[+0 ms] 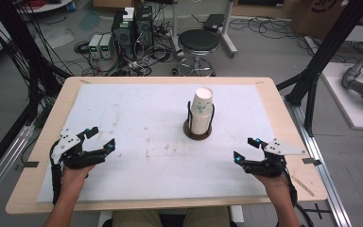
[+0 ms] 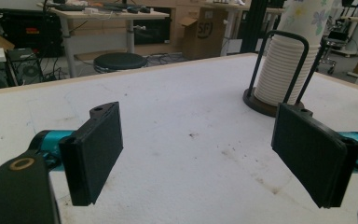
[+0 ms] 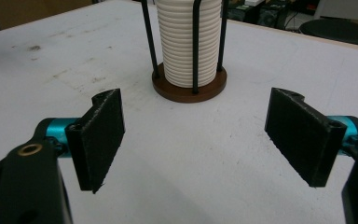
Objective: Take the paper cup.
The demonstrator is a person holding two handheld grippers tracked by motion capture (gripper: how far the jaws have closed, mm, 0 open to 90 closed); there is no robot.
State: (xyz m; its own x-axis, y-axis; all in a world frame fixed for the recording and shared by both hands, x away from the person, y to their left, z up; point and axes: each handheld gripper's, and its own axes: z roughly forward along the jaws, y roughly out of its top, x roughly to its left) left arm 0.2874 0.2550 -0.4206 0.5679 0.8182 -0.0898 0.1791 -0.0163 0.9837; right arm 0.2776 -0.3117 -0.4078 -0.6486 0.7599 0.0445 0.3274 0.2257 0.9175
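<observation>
The stack of paper cups [image 1: 201,112] stood in its wire holder [image 1: 198,129] mid-worktop [image 1: 137,142]. The left gripper [image 1: 100,140] and right gripper [image 1: 245,149] rested well apart from it, fingers apart and empty. Judged: approach stage; next, reach toward the top cup.

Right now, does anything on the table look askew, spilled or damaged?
Nothing stands out. The stack of paper cups stands upright inside its wire holder. The white mat has only faint scuff marks. Both claws, left and right, are open and empty.
</observation>
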